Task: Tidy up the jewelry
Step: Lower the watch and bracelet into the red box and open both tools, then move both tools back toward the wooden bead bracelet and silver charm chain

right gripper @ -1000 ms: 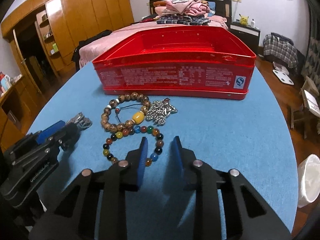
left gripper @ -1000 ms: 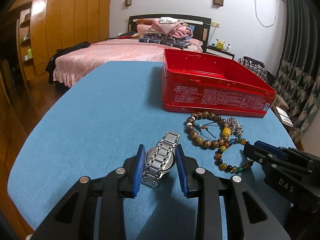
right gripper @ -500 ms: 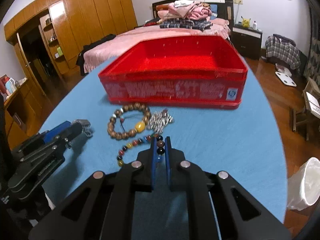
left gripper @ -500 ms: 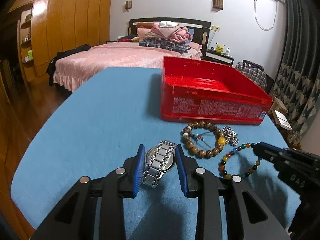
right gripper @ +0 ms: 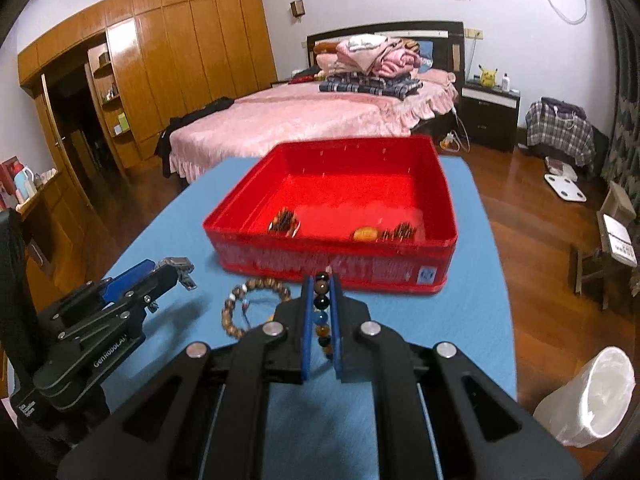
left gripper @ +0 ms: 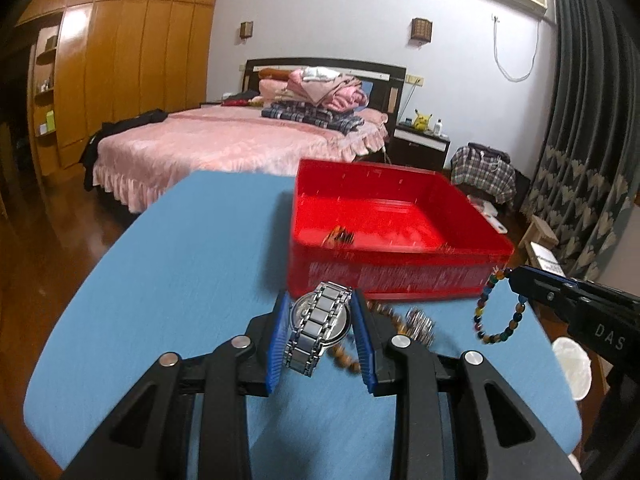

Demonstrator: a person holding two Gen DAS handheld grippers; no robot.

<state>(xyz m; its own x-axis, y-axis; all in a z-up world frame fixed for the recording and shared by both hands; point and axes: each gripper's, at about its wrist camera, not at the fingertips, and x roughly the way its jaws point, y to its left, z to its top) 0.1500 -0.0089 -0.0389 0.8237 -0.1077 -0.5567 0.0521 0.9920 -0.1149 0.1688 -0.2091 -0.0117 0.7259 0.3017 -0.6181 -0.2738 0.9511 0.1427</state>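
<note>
Metal links make the wristwatch (left gripper: pixel 320 326) the heavier, stiffer load: you are pinching its round case between the blue pads of the left gripper (left gripper: pixel 321 334), band hanging above and below, clear of the blue table (left gripper: pixel 180 280). Grip on the case is sound; the polished links are likely slippery. Your right gripper (right gripper: pixel 321 322) is holding its jaws pressed onto the multicoloured bead bracelet (right gripper: pixel 322 314), which is dangling as a loose loop. It is light and limp, likely to swing. The red tin box (right gripper: pixel 332 258) is waiting just ahead; the wooden bead bracelet (right gripper: pixel 256 306) is lying on the table before it.
</note>
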